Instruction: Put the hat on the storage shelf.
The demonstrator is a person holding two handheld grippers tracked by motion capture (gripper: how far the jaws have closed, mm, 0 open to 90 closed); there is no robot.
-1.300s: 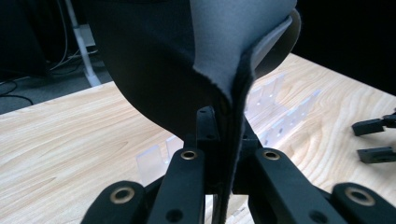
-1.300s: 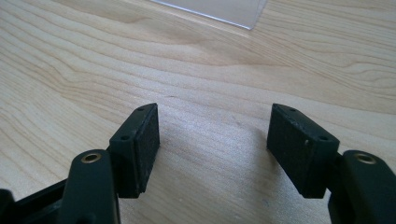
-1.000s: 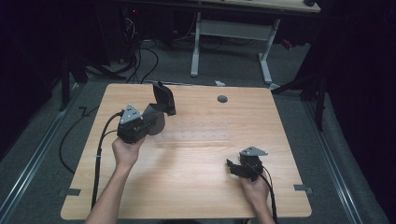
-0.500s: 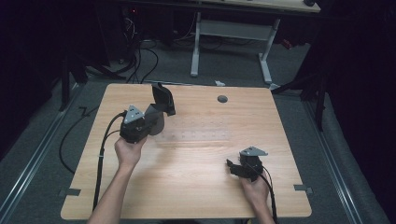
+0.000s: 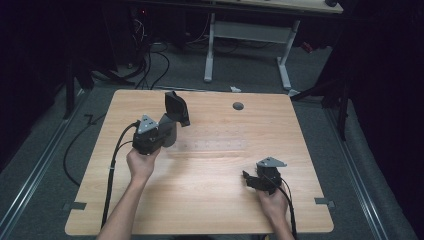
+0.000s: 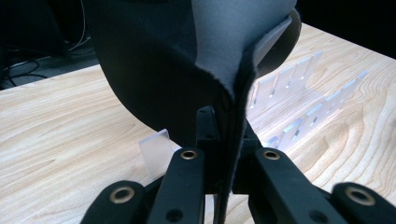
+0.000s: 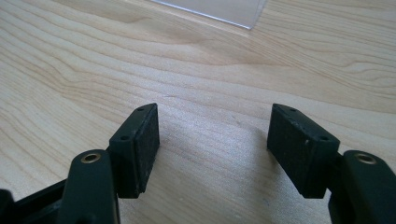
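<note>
On a wooden table, the left claw is clenched on a dark fabric pouch, holding it up over the far left area, above a clear slotted plastic rack. The right claw rests near right, released, with nothing between its jaws.

text: none legible | labels: none (surfaces all plain)

In the left gripper view the black pad runs off the top edge, hiding much of the clear rack.
</note>
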